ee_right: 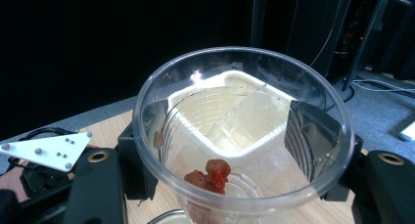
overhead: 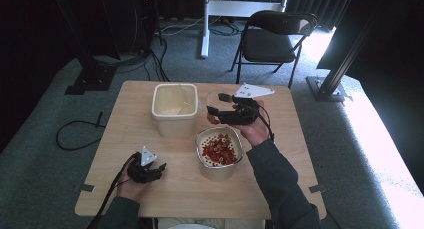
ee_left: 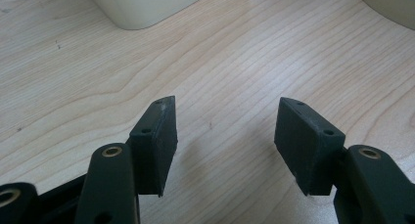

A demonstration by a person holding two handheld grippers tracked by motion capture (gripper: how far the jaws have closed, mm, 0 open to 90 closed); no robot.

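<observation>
Gripping a clear, unlabelled cup [ee_right: 244,136], right gripper [overhead: 220,109] hovers.

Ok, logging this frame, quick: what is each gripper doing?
Left gripper: open, holding nothing, low over the table.
Right gripper: shut on the clear cup.

Table [overhead: 130,134]: pale wood, fine darker grain lines running along it in the left gripper view. Square tub [overhead: 174,108]: cream, inside and out. Round container [overhead: 219,154]: off-white wall, contents [overhead: 219,149] red with lighter specks. Clear cup [ee_right: 244,136]: colourless, a few red-brown pieces [ee_right: 208,175] at its bottom (the cream tub shows through its wall). Left gripper [ee_left: 225,136] and right gripper [overhead: 220,105]: black jaws, brass-coloured screw rings, white three-cornered plates with small dots. Sleeve [overhead: 280,184]: dark grey-green. Carpet [overhead: 45,159]: grey-green. Folding chair [overhead: 272,36]: black.
</observation>
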